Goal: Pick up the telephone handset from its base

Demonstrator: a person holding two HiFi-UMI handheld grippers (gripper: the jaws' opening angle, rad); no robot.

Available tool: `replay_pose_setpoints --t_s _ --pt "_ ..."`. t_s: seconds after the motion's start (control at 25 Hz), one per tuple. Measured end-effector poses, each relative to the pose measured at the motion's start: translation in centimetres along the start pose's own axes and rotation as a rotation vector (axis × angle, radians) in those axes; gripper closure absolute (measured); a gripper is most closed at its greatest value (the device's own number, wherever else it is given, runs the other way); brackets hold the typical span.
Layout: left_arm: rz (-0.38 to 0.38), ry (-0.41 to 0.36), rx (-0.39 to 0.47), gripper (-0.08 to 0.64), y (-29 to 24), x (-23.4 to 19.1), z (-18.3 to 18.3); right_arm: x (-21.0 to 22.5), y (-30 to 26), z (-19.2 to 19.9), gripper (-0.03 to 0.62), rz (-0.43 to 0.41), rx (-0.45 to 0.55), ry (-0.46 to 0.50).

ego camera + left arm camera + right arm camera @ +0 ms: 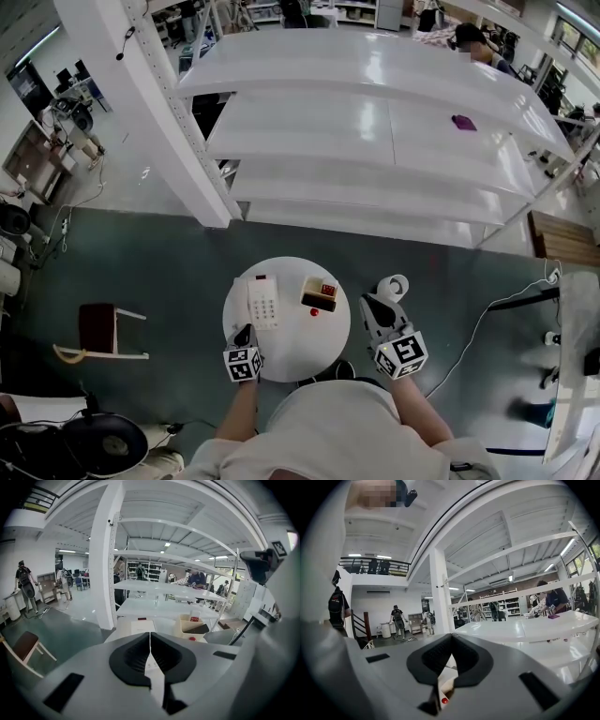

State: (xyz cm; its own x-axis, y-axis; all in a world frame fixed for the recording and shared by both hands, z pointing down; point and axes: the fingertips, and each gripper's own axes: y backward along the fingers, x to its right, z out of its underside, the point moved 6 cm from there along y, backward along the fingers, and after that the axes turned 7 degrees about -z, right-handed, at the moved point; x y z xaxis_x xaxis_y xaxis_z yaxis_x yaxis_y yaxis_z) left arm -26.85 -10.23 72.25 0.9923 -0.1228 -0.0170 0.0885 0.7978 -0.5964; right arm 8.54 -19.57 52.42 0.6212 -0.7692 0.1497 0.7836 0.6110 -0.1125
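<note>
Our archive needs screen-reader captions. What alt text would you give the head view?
Seen from above, a person holds the left tool at the near edge of a small round white table, just short of a white telephone; the right tool hangs off the table's right side. White shelving stands beyond.

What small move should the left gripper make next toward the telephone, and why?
Probably open its jaws first: the left gripper sits just short of the telephone on the round table, jaws together with nothing between them, so it cannot grasp anything yet.
</note>
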Motion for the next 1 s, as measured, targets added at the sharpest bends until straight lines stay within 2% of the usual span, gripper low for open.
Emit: replay_pose_setpoints --t_s 0.24,0.52,0.76,0.88,1.0 --pt "-0.020 -0.042 -0.053 0.538 -2.1 -1.1 0.5 0.0 -0.6 0.5 0.584 0.003 -0.009 -0.009" --pt "-0.042 -0.033 -0.079 0.538 -4.3 -2.8 0.2 -0.1 -1.6 0.9 0.584 0.006 -0.022 -0.019" --pt "-0.006 -0.082 -0.143 0.530 -6.1 -2.9 0.6 -0.4 -1.8 1.1 0.584 -0.013 -0.043 -0.010" --pt "0.002 -0.069 -0.177 0.347 -7.1 -2.9 0.8 -0.5 -1.7 1.4 0.584 -0.019 -0.054 -0.008" --pt "-0.010 -0.050 -0.191 0.283 -7.8 -3.4 0.9 -0.6 -1.7 1.8 0.584 -0.019 -0.061 -0.017"
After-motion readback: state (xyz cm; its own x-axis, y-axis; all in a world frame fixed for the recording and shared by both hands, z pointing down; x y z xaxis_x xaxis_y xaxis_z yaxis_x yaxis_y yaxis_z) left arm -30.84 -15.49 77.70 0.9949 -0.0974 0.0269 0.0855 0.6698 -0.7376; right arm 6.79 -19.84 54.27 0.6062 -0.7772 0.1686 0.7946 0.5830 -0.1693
